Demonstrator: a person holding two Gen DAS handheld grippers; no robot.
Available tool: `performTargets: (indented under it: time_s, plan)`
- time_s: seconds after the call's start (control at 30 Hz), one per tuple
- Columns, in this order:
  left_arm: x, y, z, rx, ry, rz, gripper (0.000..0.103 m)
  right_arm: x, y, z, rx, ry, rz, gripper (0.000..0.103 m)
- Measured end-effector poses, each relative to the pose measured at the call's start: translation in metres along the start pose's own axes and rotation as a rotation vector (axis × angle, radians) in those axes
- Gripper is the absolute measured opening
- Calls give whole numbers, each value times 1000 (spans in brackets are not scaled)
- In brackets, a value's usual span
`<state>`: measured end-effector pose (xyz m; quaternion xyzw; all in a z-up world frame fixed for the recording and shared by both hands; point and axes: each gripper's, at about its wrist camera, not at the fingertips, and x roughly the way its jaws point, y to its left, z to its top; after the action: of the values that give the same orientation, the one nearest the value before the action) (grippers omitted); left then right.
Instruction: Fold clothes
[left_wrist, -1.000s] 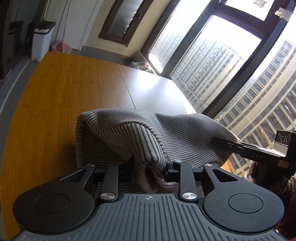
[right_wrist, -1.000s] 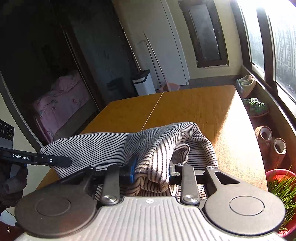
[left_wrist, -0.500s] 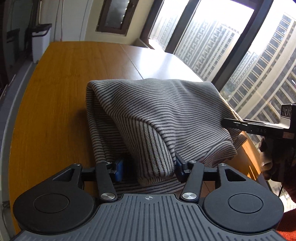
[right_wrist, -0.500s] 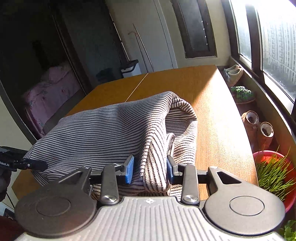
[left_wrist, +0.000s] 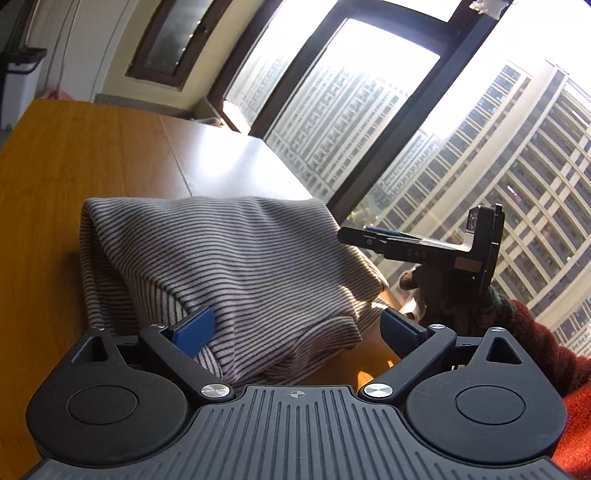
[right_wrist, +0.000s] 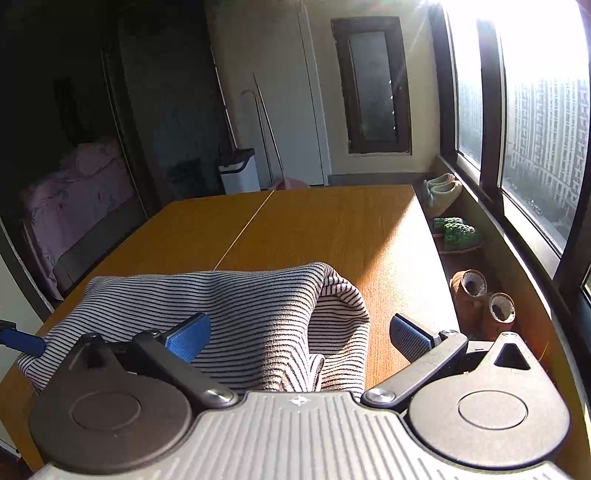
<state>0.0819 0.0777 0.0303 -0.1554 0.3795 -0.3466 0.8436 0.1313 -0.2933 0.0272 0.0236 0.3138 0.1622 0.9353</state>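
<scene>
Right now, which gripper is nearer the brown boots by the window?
Right. The right gripper is open over the striped garment, with the brown boots just off its right side. The left gripper sits farther across the garment.

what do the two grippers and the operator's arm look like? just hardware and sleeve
Left gripper: matte black ribbed body, two round discs, silver pivot screws, black linkage arms, blue ribbed pads on the fingers. Right gripper: same build, its body looks grey in sunlight; seen from the left wrist view its black side carries faint lettering. The hand holding it wears a dark glove and a red knit sleeve. No cables visible.
</scene>
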Motion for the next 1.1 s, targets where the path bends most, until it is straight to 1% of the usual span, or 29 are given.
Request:
performTargets:
  time_s: [0.1,0.17,0.23,0.3,0.4,0.47,0.53,0.6,0.67,0.73,0.8,0.83,0.87,0.93,0.97,1.03,1.07,1.1]
  plan:
    - [15,14,6,-34,26,24,100,26,4,-9,-9,93,-65,103]
    - [21,17,12,-14,22,63,100,32,3,-20,38,120,-31,103]
    - [29,21,21,6,18,96,100,30,10,-25,43,110,-31,103]
    - [38,26,32,23,12,124,103,28,17,-30,46,99,-33,103]
    - [48,40,50,0,-22,141,103,23,30,-34,67,101,-66,103]
    - [54,48,62,-23,-47,157,103,20,41,-37,80,118,-80,103]
    - [58,54,72,-36,-71,182,103,18,51,-39,71,131,-61,103]
    - [61,59,78,-23,-87,205,103,16,62,-43,66,124,-50,103]
    - [64,59,83,-10,-98,224,103,16,70,-47,62,109,-60,103]
    - [64,55,84,-9,-96,242,103,18,74,-44,54,126,-53,103]
    - [58,46,82,-5,-93,266,103,17,63,-32,87,172,-1,103]
    - [52,41,80,0,-93,270,103,11,56,-27,120,166,31,103]
    - [47,35,78,5,-94,269,103,0,47,-21,155,120,72,103]
    - [36,25,73,9,-96,227,103,-20,37,-9,135,21,93,103]
    - [34,20,69,-2,-85,183,103,-29,34,-2,95,-32,66,103]
    - [34,14,59,-42,-47,92,103,-32,32,10,15,-87,-15,103]
    - [36,13,53,-63,-22,53,103,-27,29,15,-8,-98,-59,103]
    - [41,12,48,-84,11,28,103,-20,25,19,-9,-93,-79,103]
